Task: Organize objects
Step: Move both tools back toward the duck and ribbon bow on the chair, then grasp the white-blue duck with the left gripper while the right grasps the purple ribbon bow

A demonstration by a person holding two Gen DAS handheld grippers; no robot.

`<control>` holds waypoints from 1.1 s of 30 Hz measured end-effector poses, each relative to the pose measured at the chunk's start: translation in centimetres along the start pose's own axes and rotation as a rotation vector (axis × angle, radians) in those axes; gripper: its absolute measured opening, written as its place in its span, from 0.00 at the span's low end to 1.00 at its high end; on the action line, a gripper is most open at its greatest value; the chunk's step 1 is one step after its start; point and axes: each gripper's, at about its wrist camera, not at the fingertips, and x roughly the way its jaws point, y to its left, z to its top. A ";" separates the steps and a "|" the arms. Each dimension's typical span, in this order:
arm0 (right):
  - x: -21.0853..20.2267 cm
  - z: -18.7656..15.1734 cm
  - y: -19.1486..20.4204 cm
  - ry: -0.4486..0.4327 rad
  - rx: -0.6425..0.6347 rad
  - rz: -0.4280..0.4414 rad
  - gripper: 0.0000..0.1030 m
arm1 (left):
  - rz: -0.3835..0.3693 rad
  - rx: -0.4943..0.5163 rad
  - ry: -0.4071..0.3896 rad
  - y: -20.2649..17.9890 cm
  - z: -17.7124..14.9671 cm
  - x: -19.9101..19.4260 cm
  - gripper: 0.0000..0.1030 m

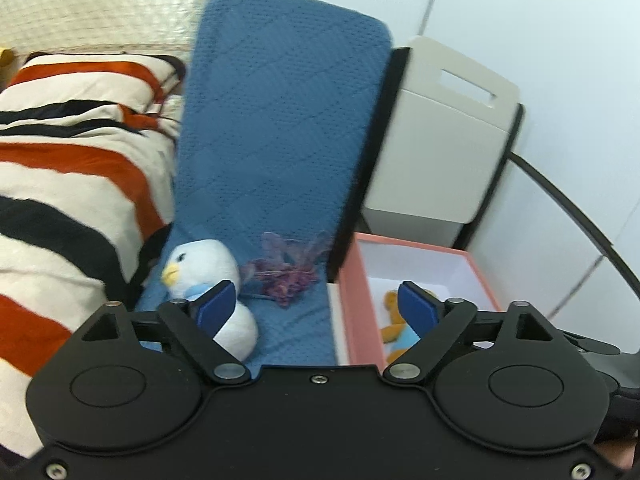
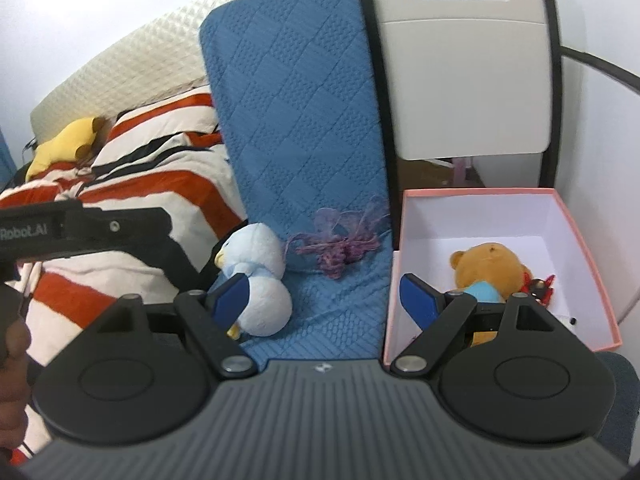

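Observation:
A white and pale blue plush penguin [image 1: 208, 280] [image 2: 256, 276] lies on a blue quilted mat [image 1: 280, 128] [image 2: 296, 120], with a purple gauzy flower bunch [image 1: 286, 274] [image 2: 340, 246] to its right. A pink box [image 1: 362, 312] [image 2: 588, 248] right of the mat holds an orange teddy bear [image 1: 394, 332] [image 2: 488, 268] and a small red item [image 2: 540, 284]. My left gripper [image 1: 318, 308] is open and empty, hovering between penguin and box. My right gripper [image 2: 324, 300] is open and empty above the mat's front. The left gripper's body [image 2: 80, 228] shows at the left of the right wrist view.
A bed with an orange, black and white striped blanket [image 1: 60, 168] [image 2: 132, 176] lies left of the mat, with a yellow plush [image 2: 64, 146] near the cream headboard [image 2: 132, 68]. A beige chair back [image 1: 448, 128] [image 2: 464, 60] stands behind the box, against a white wall.

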 end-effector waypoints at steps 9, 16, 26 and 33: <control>3.0 -0.7 -0.3 0.010 0.020 -0.009 0.81 | 0.048 -0.008 -0.012 2.6 -0.9 2.0 0.99; 5.6 -1.0 -0.1 0.000 0.000 -0.010 0.81 | 0.051 -0.023 0.009 4.3 -1.9 5.5 0.99; 9.3 -2.4 -1.0 0.019 0.005 0.004 0.81 | 0.073 -0.047 -0.007 6.5 -3.5 10.0 0.99; 12.4 -2.5 -1.6 0.013 -0.040 0.017 0.81 | 0.135 -0.044 0.022 8.6 -4.1 13.9 0.99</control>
